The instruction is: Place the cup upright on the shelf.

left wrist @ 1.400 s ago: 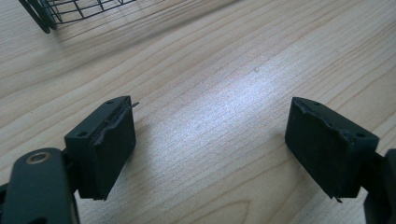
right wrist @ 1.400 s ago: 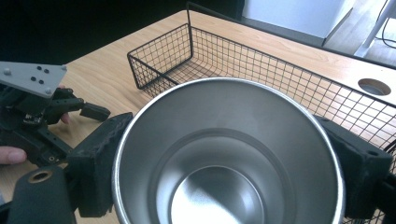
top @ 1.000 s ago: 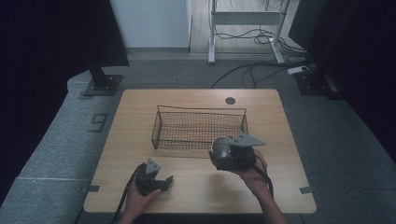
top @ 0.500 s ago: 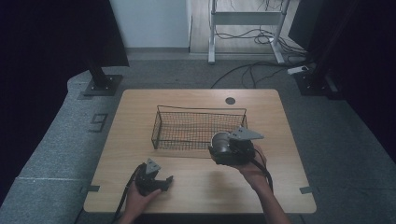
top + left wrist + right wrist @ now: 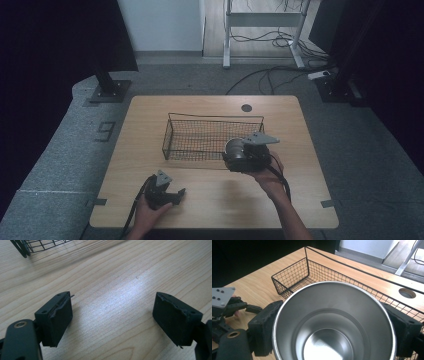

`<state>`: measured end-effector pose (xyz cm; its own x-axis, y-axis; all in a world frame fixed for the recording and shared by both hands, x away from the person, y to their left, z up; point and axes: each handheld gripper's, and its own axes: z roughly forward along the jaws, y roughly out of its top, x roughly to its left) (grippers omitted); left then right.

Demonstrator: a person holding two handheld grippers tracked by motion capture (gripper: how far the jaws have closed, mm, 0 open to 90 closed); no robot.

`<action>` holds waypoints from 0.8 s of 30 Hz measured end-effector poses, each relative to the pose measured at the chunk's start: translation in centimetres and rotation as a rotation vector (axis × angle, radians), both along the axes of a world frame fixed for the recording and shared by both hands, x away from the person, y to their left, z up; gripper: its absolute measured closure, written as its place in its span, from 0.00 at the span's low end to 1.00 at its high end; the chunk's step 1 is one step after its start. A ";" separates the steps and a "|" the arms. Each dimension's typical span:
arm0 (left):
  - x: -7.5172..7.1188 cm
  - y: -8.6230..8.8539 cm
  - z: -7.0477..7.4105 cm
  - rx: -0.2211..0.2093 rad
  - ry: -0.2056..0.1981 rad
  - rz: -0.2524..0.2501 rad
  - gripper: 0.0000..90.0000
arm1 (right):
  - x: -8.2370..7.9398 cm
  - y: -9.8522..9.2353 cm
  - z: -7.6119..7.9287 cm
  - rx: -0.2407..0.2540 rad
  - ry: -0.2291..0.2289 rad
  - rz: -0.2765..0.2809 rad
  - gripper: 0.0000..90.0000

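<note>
Cup held at the basket's near right corner.
Right gripper (image 5: pixel 332 322) clamps steel cup (image 5: pixel 333 322) beside basket (image 5: pixel 200 131), likely for loading; left gripper (image 5: pixel 112 317) rests wide open, empty, near desk's (image 5: pixel 210 210) front edge.

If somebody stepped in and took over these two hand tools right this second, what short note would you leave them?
Right gripper: shut on the steel cup, jaws pressing its sides, open mouth facing the camera. It is held off the table at the near right edge of the wire basket.
Left gripper: open, holding nothing, low over bare wood at the near left.
Done: cup picked up.
Left: probably set the cup in the basket, which looks empty, then let go.
</note>
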<state>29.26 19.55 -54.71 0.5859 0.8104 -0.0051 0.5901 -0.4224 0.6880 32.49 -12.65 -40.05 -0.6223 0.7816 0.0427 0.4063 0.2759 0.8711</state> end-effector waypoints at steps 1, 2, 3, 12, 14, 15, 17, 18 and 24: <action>0.0 0.0 0.0 0.000 0.000 -0.001 0.18 | 0.1 0.0 0.0 0.000 0.001 -0.001 0.15; 0.0 0.0 0.0 0.000 0.000 0.000 0.18 | 0.2 0.0 0.0 -0.001 0.005 -0.002 0.15; 0.0 0.0 0.0 -0.001 0.000 0.000 0.18 | 0.3 0.1 0.0 0.000 0.004 -0.002 0.15; 0.0 0.0 0.0 0.000 0.000 0.000 0.18 | 0.9 0.2 0.3 0.007 0.010 0.014 0.15; 0.0 0.0 0.0 0.000 0.000 -0.001 0.18 | 1.0 0.3 0.4 0.007 0.011 0.013 0.15; 0.0 0.0 0.0 0.000 0.000 0.000 0.18 | 1.2 0.3 0.5 0.005 0.010 0.012 0.15; 0.0 0.0 0.0 -0.001 0.000 0.001 0.18 | 1.3 0.3 0.6 0.006 0.011 0.011 0.15; 0.0 0.0 0.0 0.000 0.000 0.000 0.18 | 1.4 0.4 0.6 0.004 0.012 0.009 0.15; 0.0 0.0 0.0 -0.001 0.001 0.000 0.18 | 2.0 0.8 0.6 -0.005 0.017 0.002 0.15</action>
<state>29.26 19.55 -54.70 0.5859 0.8104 -0.0061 0.5906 -0.4218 0.6880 34.54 -11.90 -39.44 -0.6228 0.7809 0.0489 0.4204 0.2813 0.8626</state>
